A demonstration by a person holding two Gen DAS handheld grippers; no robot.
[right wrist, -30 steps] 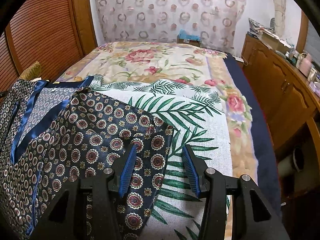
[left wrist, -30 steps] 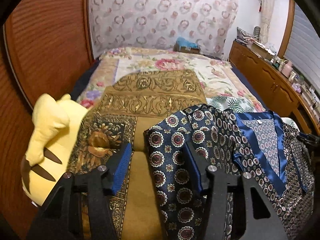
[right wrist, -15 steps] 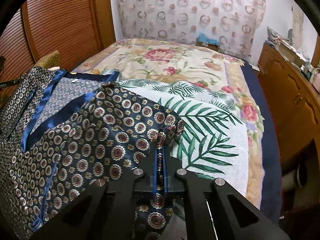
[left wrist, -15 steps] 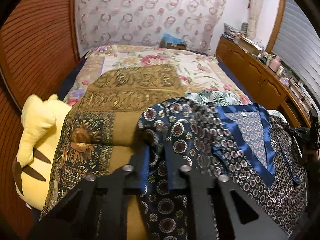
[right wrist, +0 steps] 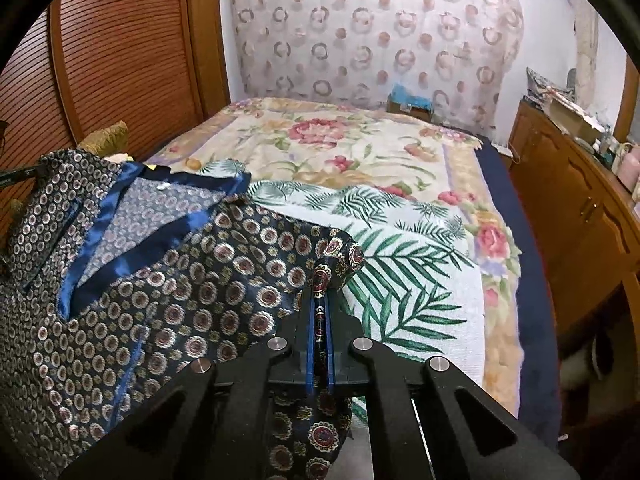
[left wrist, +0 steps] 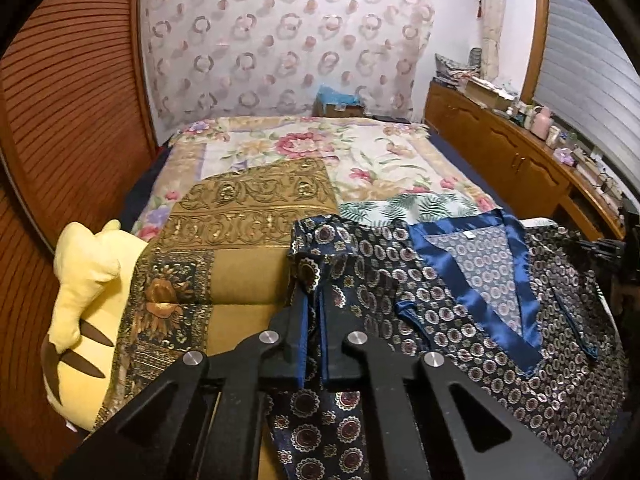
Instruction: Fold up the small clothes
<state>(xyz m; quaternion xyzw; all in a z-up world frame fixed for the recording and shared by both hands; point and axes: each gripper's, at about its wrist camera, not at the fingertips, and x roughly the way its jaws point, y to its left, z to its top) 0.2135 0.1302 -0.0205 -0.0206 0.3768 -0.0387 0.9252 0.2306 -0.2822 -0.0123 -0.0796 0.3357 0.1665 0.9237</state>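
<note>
Beyond the patterned navy satin shirt with blue collar (left wrist: 460,292), the floral bedspread (right wrist: 360,152) lies open up to the ring-printed curtain (right wrist: 380,28). A yellow plush toy (left wrist: 86,304) and ribbed wooden wall (left wrist: 60,100) close the left side; a long wooden cabinet (right wrist: 580,216) bounds the right, across a narrow dark gap.

You're in a home bedroom: a floral bedspread (right wrist: 360,152) fills mid-frame, a wooden dresser (left wrist: 516,160) lines the right, a plush toy (left wrist: 88,304) lower left.
</note>
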